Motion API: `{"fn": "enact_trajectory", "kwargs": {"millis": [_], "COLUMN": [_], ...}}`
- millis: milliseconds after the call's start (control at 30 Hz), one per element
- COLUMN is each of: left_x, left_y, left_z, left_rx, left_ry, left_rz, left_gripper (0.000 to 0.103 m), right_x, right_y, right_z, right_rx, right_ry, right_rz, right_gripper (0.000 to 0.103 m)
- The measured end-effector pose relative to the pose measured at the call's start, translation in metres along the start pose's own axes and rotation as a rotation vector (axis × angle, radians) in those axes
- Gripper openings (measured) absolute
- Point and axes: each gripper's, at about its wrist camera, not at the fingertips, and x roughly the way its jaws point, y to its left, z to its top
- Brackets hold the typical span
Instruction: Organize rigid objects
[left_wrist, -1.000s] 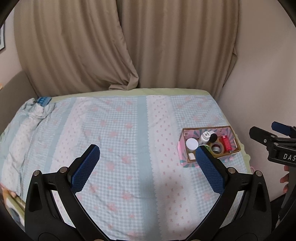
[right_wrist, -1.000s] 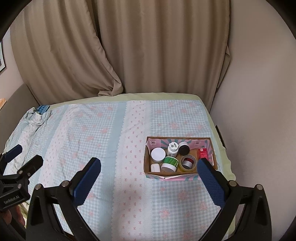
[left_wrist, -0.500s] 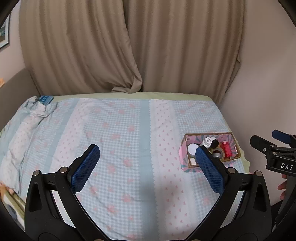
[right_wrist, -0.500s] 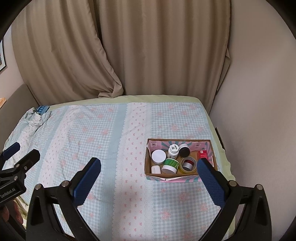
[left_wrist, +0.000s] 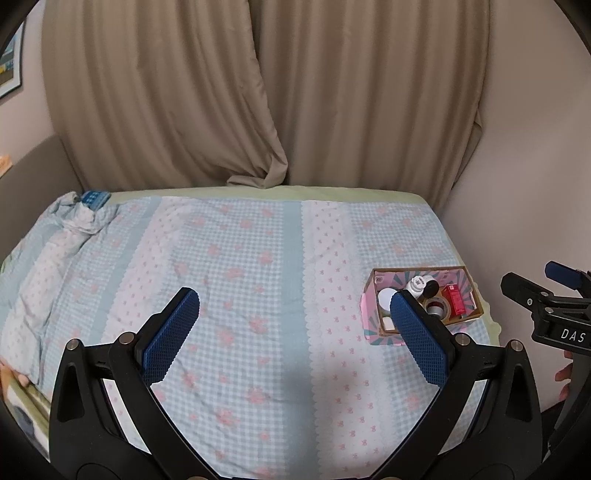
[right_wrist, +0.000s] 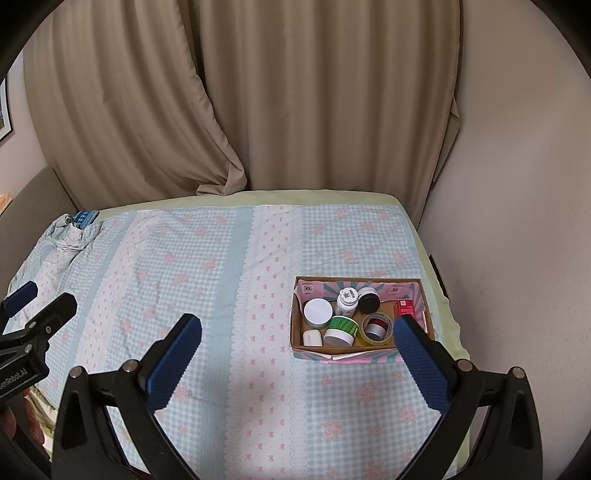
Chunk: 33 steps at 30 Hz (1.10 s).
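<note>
A cardboard box (right_wrist: 358, 348) (left_wrist: 373, 321) with pink patterned sides sits on the right of the bed. It holds a white-lidded jar (right_wrist: 317, 311), a white bottle (right_wrist: 347, 301), a black-capped jar (right_wrist: 369, 300), a green tub (right_wrist: 341, 329), a tape roll (right_wrist: 376, 328), a red box (right_wrist: 403, 307) and a small white cup (right_wrist: 312, 337). My left gripper (left_wrist: 293, 314) is open and empty, above the bed's middle. My right gripper (right_wrist: 297, 339) is open and empty, short of the box.
The bed wears a checked blue and pink cover (right_wrist: 207, 266), bunched at the far left (right_wrist: 70, 236). Beige curtains (right_wrist: 295, 110) hang behind. A wall (right_wrist: 517, 221) runs along the right edge of the bed.
Both grippers have drawn back and up from the bed, so the box looks smaller and farther. Nothing was taken hold of or let go.
</note>
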Motion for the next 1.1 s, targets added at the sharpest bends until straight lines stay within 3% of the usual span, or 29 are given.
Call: {"fn": "enact_trajectory", "kwargs": {"millis": [767,1100], "left_x": [-0.003,-0.005], "left_y": [-0.006,-0.006], "left_z": [0.003,0.01], "left_rx": [0.024,0.041], "left_ry": [-0.02,-0.073], "left_rz": [0.008,0.021], "left_gripper": [0.103,0.103], "right_x": [0.001,0.001], "right_y": [-0.006,-0.008], "right_z": [0.004,0.006], "right_rx": [0.003,0.005], "right_ry": [-0.007,-0.011], "right_rz": [-0.002,-0.006], "right_gripper": [0.103,0.103]}}
